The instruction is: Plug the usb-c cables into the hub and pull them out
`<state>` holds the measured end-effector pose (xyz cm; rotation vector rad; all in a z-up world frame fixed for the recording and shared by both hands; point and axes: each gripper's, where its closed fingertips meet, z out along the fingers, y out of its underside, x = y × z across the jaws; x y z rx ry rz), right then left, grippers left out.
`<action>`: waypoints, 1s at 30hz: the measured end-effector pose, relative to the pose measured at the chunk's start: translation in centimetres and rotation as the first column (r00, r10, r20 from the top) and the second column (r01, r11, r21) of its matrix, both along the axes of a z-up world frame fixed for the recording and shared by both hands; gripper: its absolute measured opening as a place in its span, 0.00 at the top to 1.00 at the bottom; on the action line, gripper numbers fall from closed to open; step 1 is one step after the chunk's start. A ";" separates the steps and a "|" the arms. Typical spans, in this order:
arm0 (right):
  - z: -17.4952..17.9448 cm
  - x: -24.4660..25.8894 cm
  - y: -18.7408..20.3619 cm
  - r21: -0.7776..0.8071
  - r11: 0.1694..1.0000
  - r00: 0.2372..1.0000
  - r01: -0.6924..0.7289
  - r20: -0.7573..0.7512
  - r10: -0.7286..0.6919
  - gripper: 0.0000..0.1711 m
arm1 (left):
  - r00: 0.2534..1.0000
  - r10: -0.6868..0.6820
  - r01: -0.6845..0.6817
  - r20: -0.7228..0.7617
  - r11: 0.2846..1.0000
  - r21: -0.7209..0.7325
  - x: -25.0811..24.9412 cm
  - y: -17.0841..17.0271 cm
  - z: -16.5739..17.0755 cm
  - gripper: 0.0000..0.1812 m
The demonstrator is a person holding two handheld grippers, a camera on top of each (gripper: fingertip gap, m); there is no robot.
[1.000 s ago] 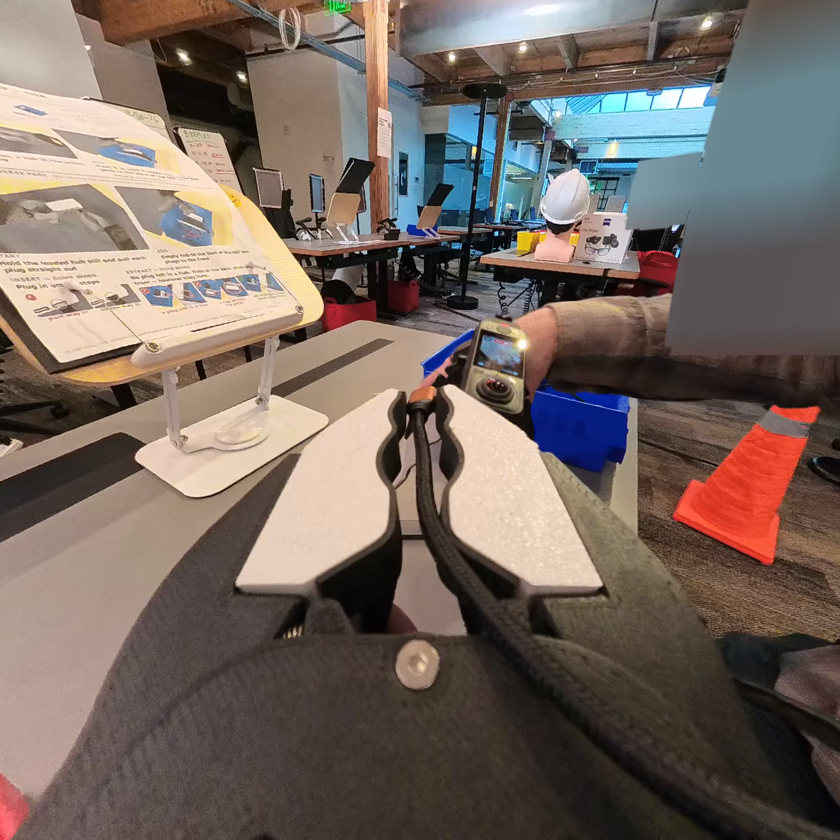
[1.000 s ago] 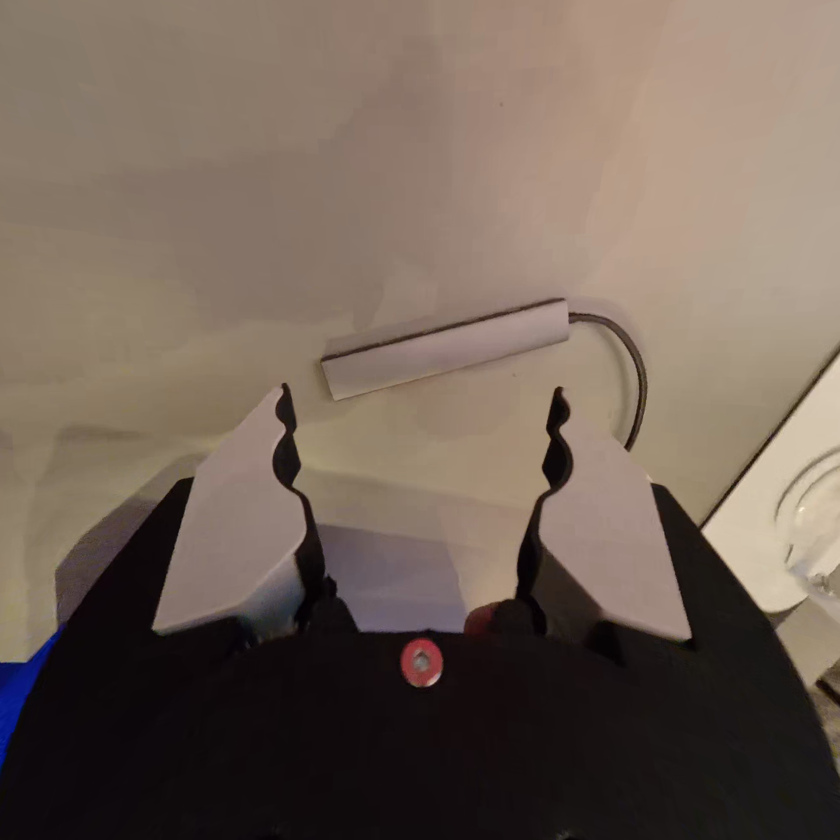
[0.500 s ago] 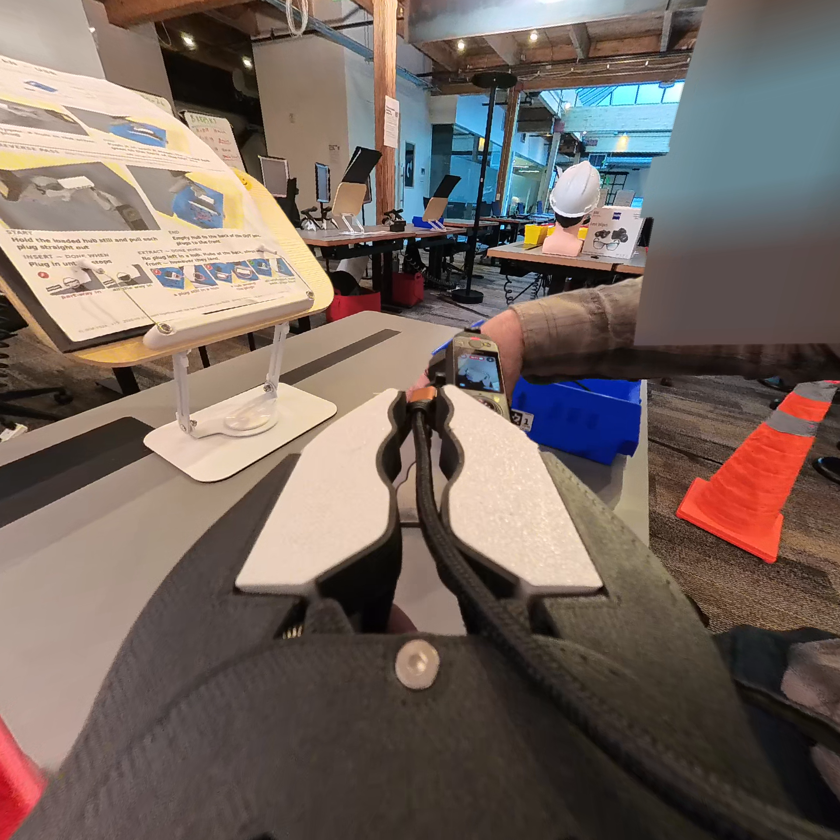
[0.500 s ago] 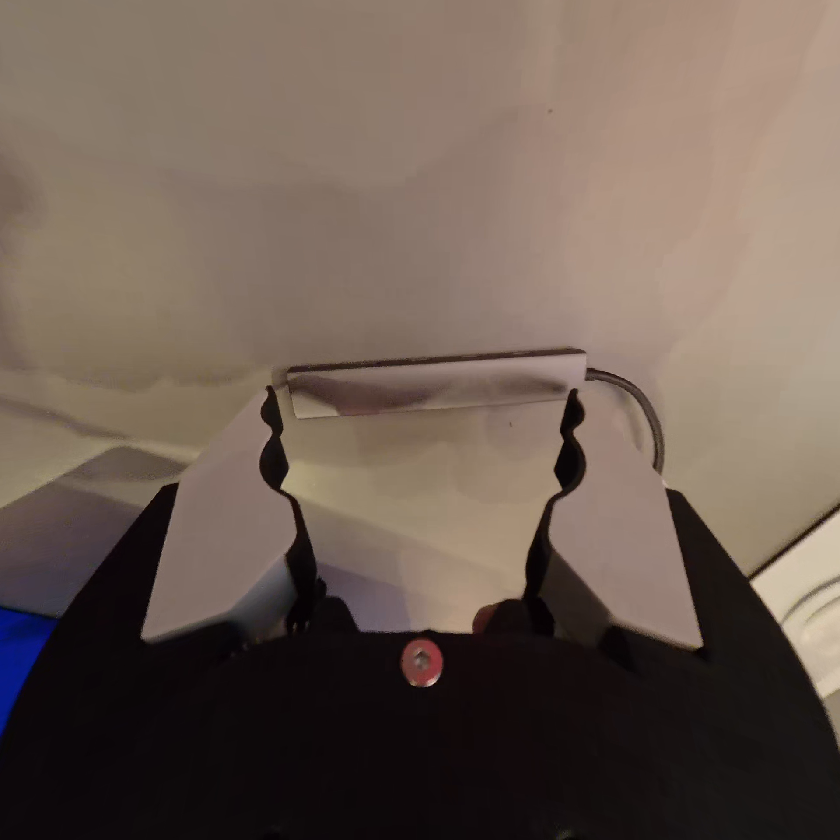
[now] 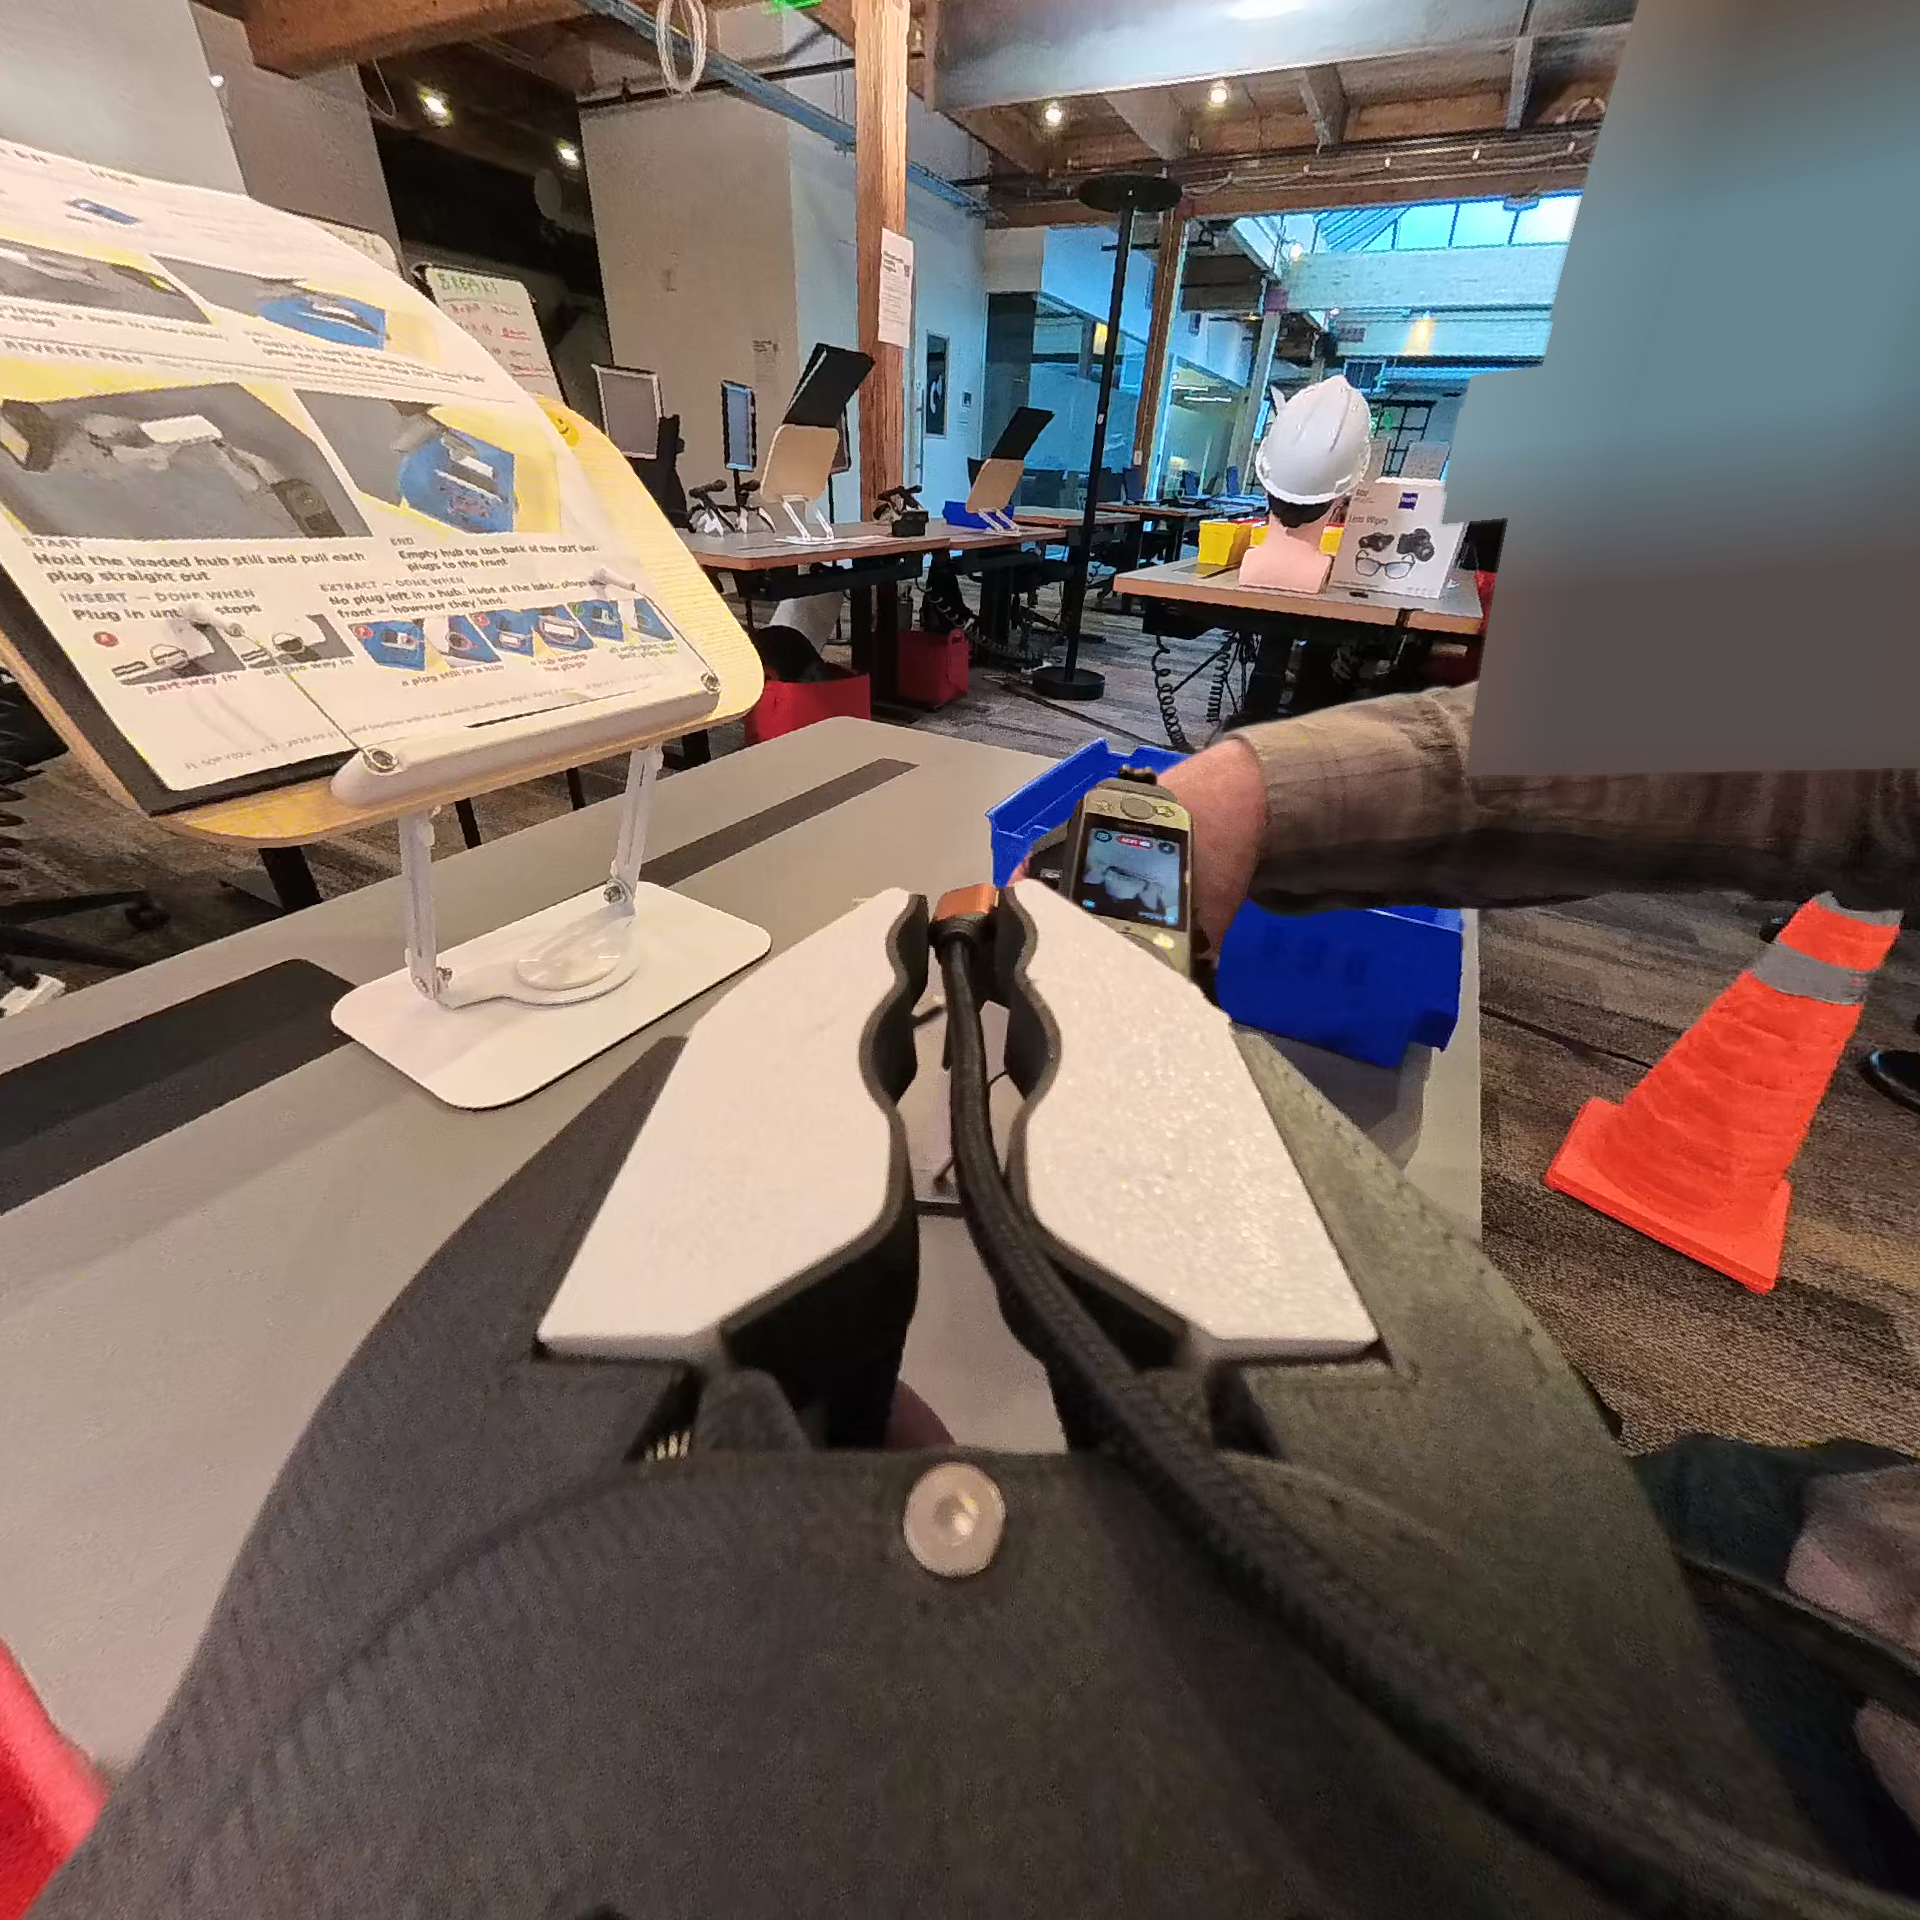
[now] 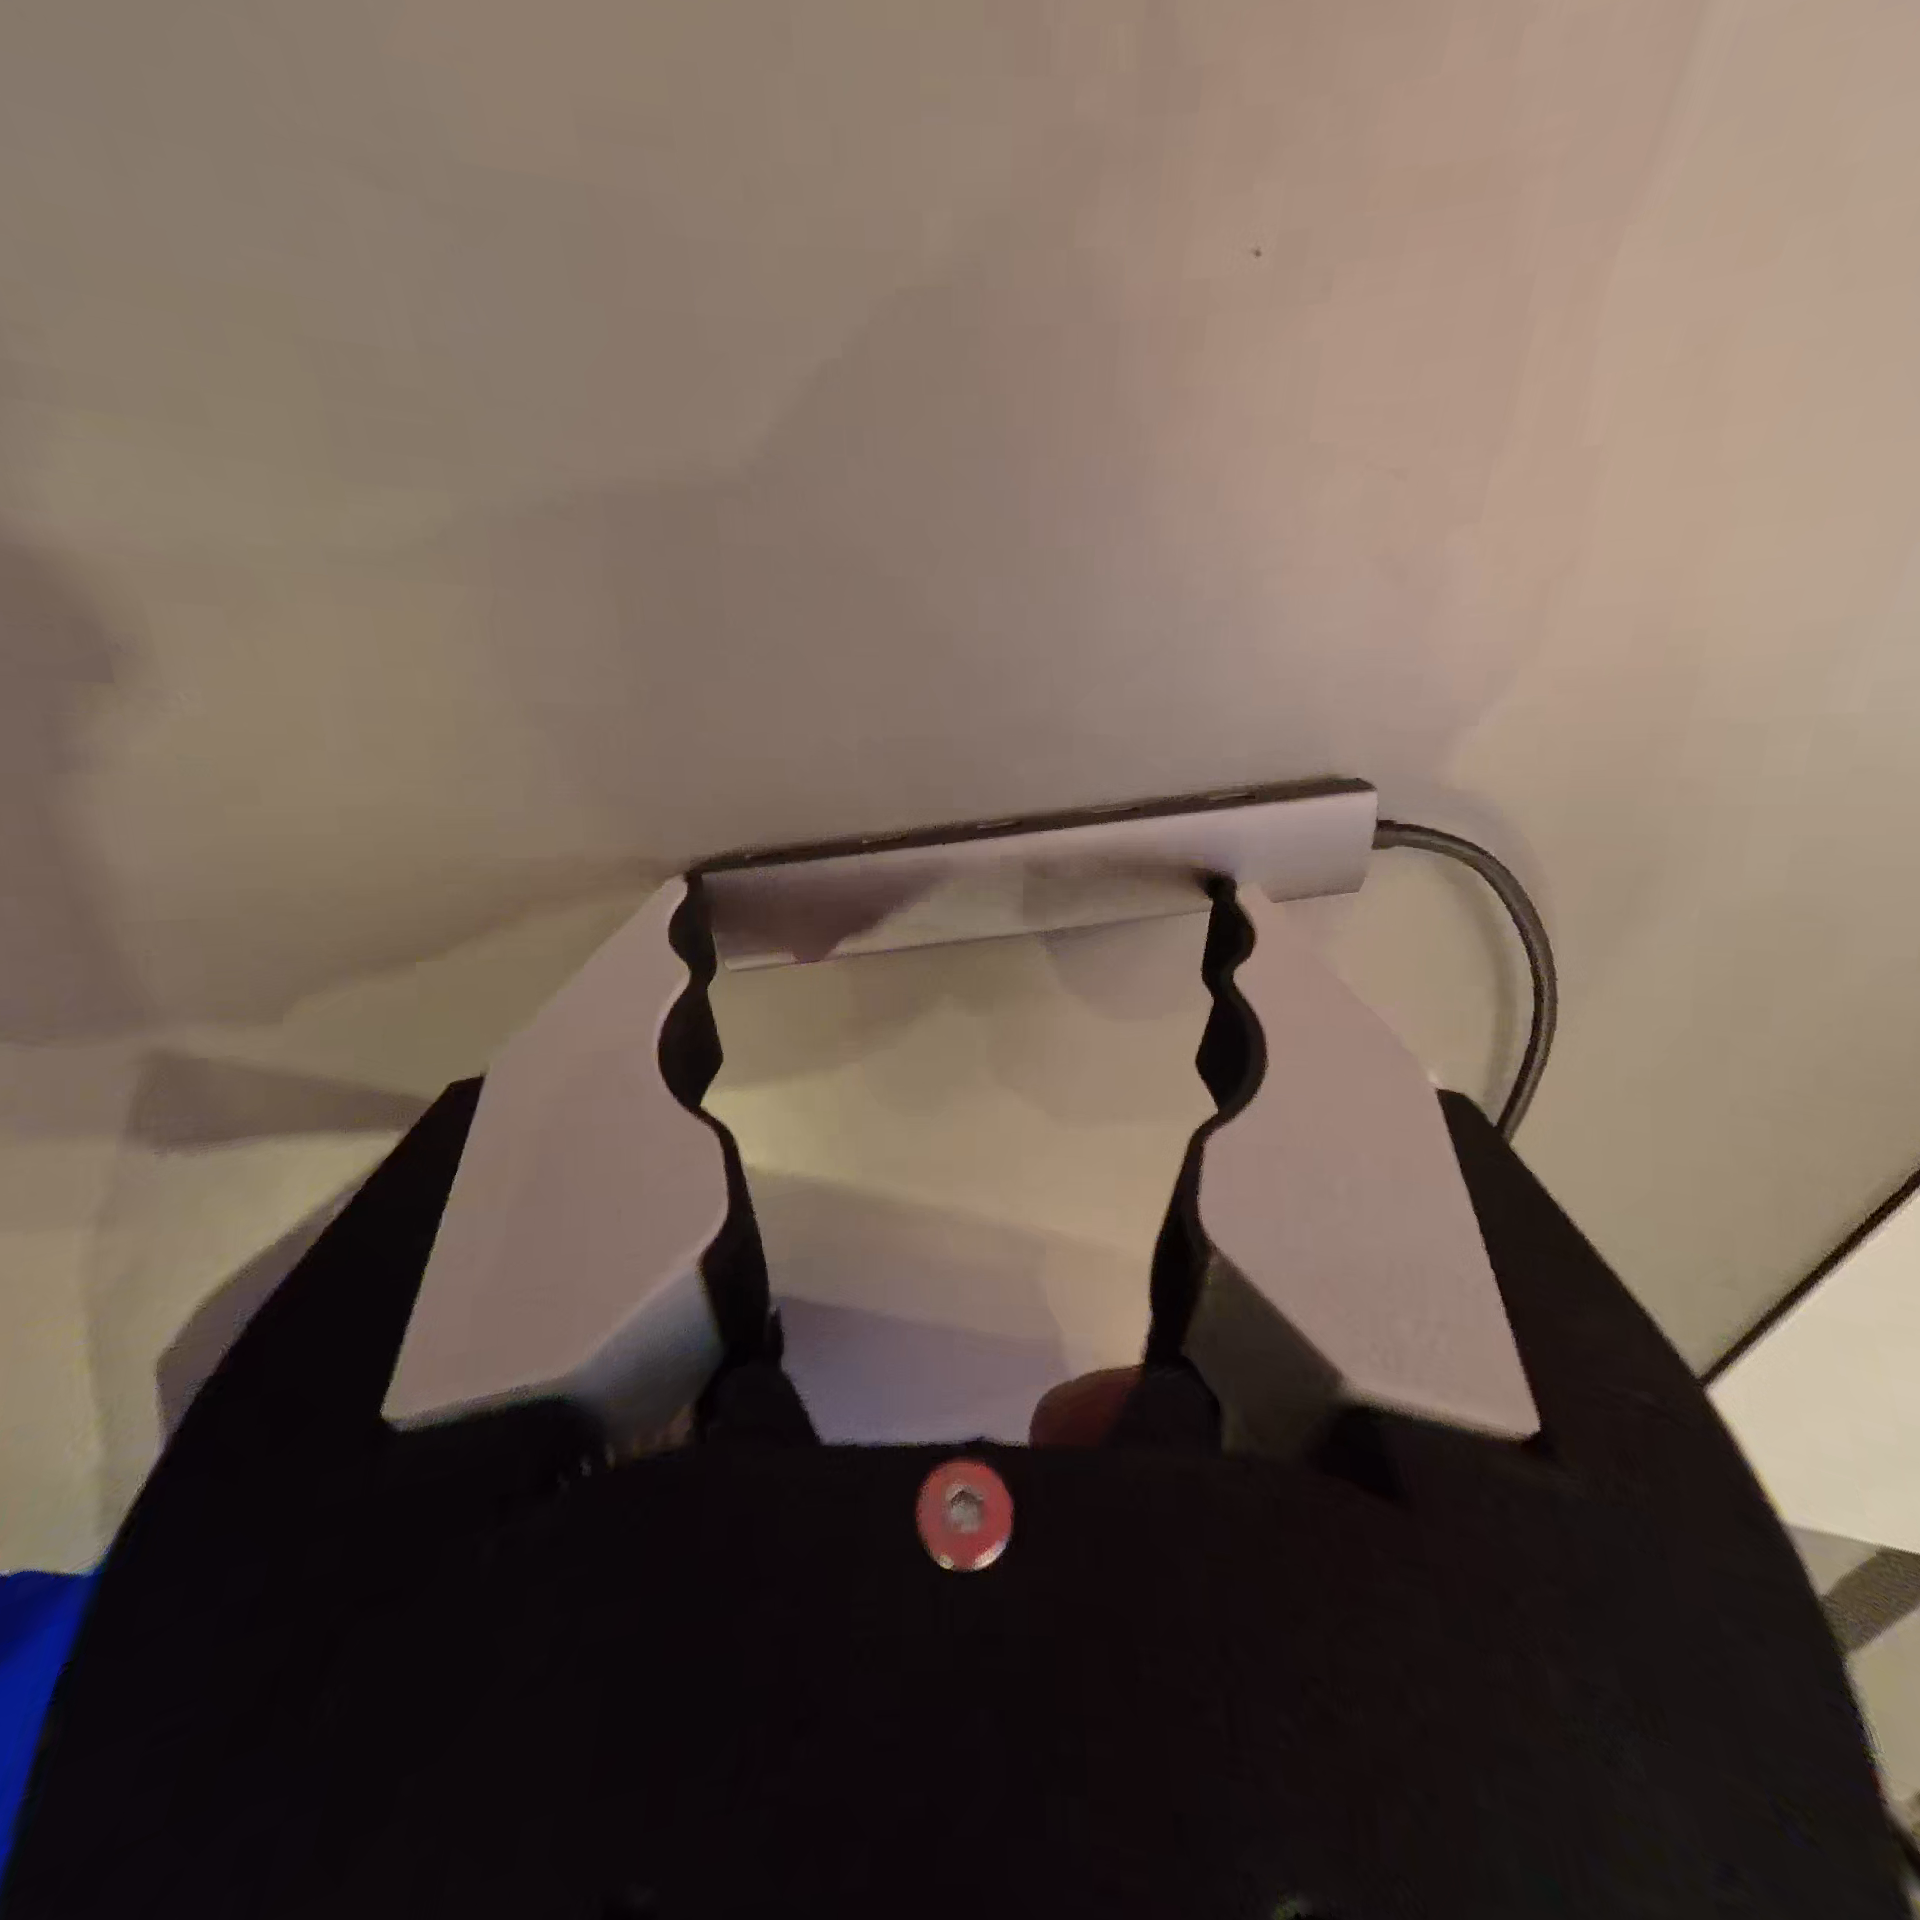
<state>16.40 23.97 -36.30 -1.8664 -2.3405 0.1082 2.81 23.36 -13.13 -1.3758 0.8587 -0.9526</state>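
Your left claw pinches the black braided cable behind its copper plug, ready to insert; your right claw, spread, straddles the slim silver hub on the surface to steady it.

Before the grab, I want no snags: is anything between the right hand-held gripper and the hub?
Nothing visible. The right hand-held gripper is open with its fingertips already at the silver hub; only bare table lies around it, and the hub's grey cord curves off to one side.

A black braided cable carried an orange collar. At two o'clock from it sat a blue bin; at three o'clock, an orange cone with a grey band. The hub was silver.
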 end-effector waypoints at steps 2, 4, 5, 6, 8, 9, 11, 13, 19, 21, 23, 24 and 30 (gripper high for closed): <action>0.4 -0.3 -0.9 -0.053 0.998 0.999 0.032 -0.024 -0.033 0.47 | 1.000 -0.003 0.003 0.000 1.000 0.001 0.1 -0.1 0.0 0.94; 1.5 -1.0 -1.2 -0.106 0.992 0.993 0.072 -0.088 -0.082 0.46 | 1.000 -0.004 0.004 -0.001 1.000 0.005 0.1 -0.2 0.1 0.94; 2.0 -1.3 -0.8 -0.108 0.990 0.989 0.085 -0.115 -0.098 0.43 | 1.000 -0.004 0.004 0.000 1.000 0.007 0.1 -0.2 0.2 0.94; 2.5 -1.3 -0.3 -0.102 0.990 0.986 0.092 -0.132 -0.105 0.40 | 1.000 -0.003 0.003 0.002 1.000 0.008 0.0 -0.3 0.3 0.94; 3.1 -1.4 0.7 -0.078 0.993 0.982 0.093 -0.158 -0.105 0.39 | 1.000 0.000 0.000 0.003 1.000 0.012 -0.1 -0.2 0.5 0.94; 3.2 -1.5 1.1 -0.066 0.993 0.980 0.094 -0.169 -0.104 0.42 | 1.000 0.001 -0.001 0.005 1.000 0.014 -0.2 -0.2 0.6 0.94; 3.1 -1.7 2.1 -0.047 0.994 0.977 0.103 -0.185 -0.110 0.51 | 1.000 0.003 -0.003 0.005 1.000 0.014 -0.2 -0.1 0.6 0.94; 3.1 -2.0 3.3 -0.027 0.991 0.970 0.132 -0.204 -0.135 0.62 | 1.000 0.004 -0.004 0.005 1.000 0.013 -0.2 -0.1 0.5 0.94; 2.4 -2.7 3.8 -0.072 0.986 0.965 0.151 -0.207 -0.163 0.61 | 1.000 0.009 -0.009 0.007 1.000 0.008 -0.5 0.2 0.4 0.94; 2.0 -2.8 3.9 -0.106 0.977 0.957 0.183 -0.208 -0.202 0.60 | 1.000 0.009 -0.009 0.007 1.000 0.005 -0.5 0.3 0.3 0.94; 1.6 -2.9 3.8 -0.143 0.968 0.948 0.205 -0.218 -0.233 0.60 | 1.000 0.009 -0.009 0.007 1.000 0.003 -0.5 0.3 0.2 0.94; 1.3 -2.8 3.8 -0.149 0.966 0.947 0.210 -0.214 -0.238 0.59 | 1.000 0.009 -0.009 0.007 1.000 0.002 -0.6 0.4 0.2 0.94; 1.1 -3.1 3.7 -0.158 0.970 0.940 0.186 -0.260 -0.223 0.53 | 1.000 0.010 -0.010 0.008 1.000 0.002 -0.6 0.4 0.2 0.94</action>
